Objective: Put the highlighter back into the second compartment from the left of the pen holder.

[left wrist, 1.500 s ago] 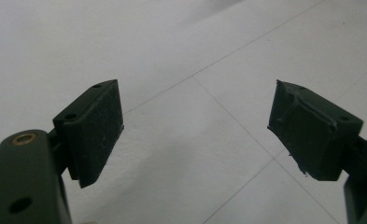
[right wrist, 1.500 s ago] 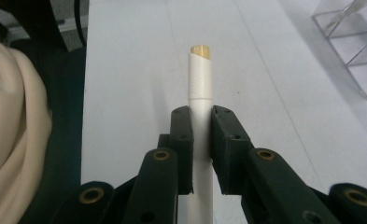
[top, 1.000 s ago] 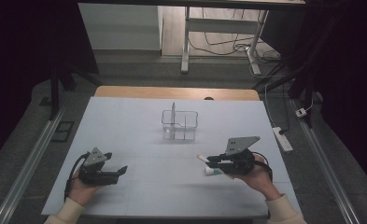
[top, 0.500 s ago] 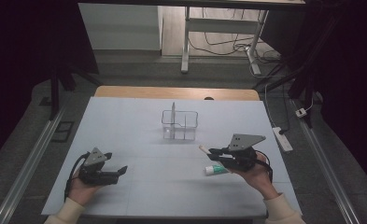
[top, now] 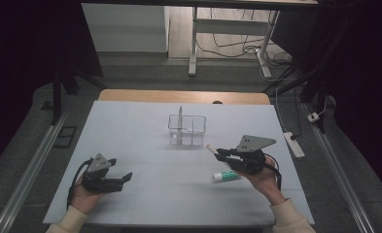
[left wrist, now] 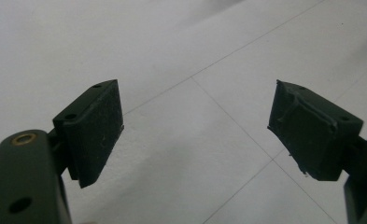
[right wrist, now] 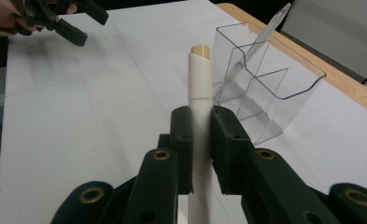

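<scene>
Jaws of the right gripper (right wrist: 201, 122) pinched on a white pen-like stick (right wrist: 200, 88), clamped around its mid-length, brass-coloured tip pointing ahead toward the clear organiser box (right wrist: 284, 79). Held off the bench (top: 145, 126), just short of that box, in the high view as a pale sliver (top: 211, 148) poking out ahead of the right gripper (top: 223, 155). Jaws of the left gripper (left wrist: 195, 135) spread wide, nothing between the pads (left wrist: 97, 126), parked low over bare white surface at the near left (top: 123, 177). Judged light and stiff, a hard smooth plastic barrel, likely to slip or swivel in flat pads if gripped loosely; best taken as now, across the barrel near the middle, so the long front end stays steerable for dropping into a compartment. Box itself thin-walled, light, probably easy to nudge or tip with a careless poke; already one clear slender stick (right wrist: 260, 39) leaning in a rear compartment. A small white tube with a green end (top: 226, 176) lying on the bench just below the right gripper. Faint ribbing or embossing on the white barrel below the tip, too small to read; no brand, label or legible writing anywhere else.
</scene>
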The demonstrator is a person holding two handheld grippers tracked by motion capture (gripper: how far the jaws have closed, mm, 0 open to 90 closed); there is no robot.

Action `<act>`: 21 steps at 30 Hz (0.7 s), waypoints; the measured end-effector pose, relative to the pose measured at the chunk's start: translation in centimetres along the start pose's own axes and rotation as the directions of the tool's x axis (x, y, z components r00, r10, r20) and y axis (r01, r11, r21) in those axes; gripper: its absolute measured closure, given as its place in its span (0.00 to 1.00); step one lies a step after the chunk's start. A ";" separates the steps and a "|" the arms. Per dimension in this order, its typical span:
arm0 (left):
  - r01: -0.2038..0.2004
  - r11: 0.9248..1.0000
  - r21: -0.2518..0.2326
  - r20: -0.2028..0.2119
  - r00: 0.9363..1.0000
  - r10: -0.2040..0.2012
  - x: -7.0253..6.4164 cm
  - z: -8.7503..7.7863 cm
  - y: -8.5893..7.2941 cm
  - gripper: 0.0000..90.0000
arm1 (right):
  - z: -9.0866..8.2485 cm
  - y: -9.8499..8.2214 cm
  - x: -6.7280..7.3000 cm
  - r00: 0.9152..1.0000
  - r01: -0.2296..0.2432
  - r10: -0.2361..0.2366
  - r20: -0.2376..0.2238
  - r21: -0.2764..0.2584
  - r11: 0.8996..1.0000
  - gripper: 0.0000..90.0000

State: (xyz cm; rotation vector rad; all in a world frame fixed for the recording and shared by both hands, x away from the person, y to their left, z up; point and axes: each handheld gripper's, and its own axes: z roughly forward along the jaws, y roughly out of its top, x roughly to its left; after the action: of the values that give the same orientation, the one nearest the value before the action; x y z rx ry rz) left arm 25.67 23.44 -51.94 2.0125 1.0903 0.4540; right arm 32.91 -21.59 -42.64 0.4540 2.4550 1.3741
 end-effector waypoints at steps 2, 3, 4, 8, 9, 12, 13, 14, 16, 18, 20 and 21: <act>0.002 1.000 -0.002 0.000 1.000 -0.002 0.0 0.0 0.0 0.20 | 0.1 0.0 -0.1 1.000 -0.005 0.005 0.008 -0.005 1.000 0.87; 0.002 1.000 -0.001 0.000 1.000 -0.002 0.0 0.0 0.0 0.20 | 0.1 0.1 -0.1 1.000 -0.006 0.006 0.011 -0.008 1.000 0.87; 0.003 1.000 -0.001 -0.001 1.000 -0.003 0.0 0.0 0.0 0.20 | 0.1 0.1 -0.1 1.000 -0.006 0.006 0.015 -0.010 1.000 0.87; 0.003 1.000 -0.002 0.000 1.000 -0.003 0.0 0.0 0.0 0.20 | 0.2 0.2 -0.3 0.999 -0.021 0.021 0.032 -0.027 0.999 0.87; 0.003 1.000 -0.002 0.000 1.000 -0.003 0.0 0.0 0.0 0.20 | 0.2 0.2 -0.4 0.999 -0.021 0.022 0.036 -0.029 0.999 0.87; 0.003 1.000 -0.004 0.000 1.000 -0.003 0.0 0.0 0.0 0.20 | 0.3 0.4 -0.5 0.998 -0.031 0.033 0.045 -0.046 0.998 0.87; 0.003 1.000 -0.004 0.000 1.000 -0.003 0.0 0.0 0.0 0.20 | 0.3 0.5 -0.5 0.998 -0.033 0.035 0.045 -0.052 0.998 0.87; 0.004 1.000 -0.004 0.000 1.000 -0.004 0.0 0.0 0.0 0.20 | 0.4 0.5 -0.6 0.998 -0.031 0.034 0.049 -0.050 0.998 0.87; 0.004 1.000 -0.004 -0.001 1.000 -0.004 0.0 0.0 0.0 0.20 | 0.5 0.7 -0.7 0.998 -0.035 0.039 0.054 -0.062 0.997 0.87; 0.006 1.000 -0.006 -0.001 1.000 -0.006 0.0 -0.1 0.0 0.20 | 0.7 0.9 -0.7 0.997 -0.038 0.042 0.059 -0.068 0.997 0.87; 0.004 1.000 -0.006 -0.002 1.000 -0.004 0.0 -0.1 0.0 0.20 | 0.9 1.0 -0.8 0.997 -0.043 0.048 0.065 -0.080 0.996 0.87; 0.005 1.000 -0.005 -0.002 1.000 -0.005 0.0 -0.1 0.0 0.20 | 0.9 1.2 -0.8 0.996 -0.045 0.051 0.068 -0.083 0.996 0.87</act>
State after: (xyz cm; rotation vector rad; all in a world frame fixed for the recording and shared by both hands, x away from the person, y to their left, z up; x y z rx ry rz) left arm 25.64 23.45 -51.88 2.0050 1.0933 0.4558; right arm 34.19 -20.66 -41.98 0.5359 2.3375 1.4454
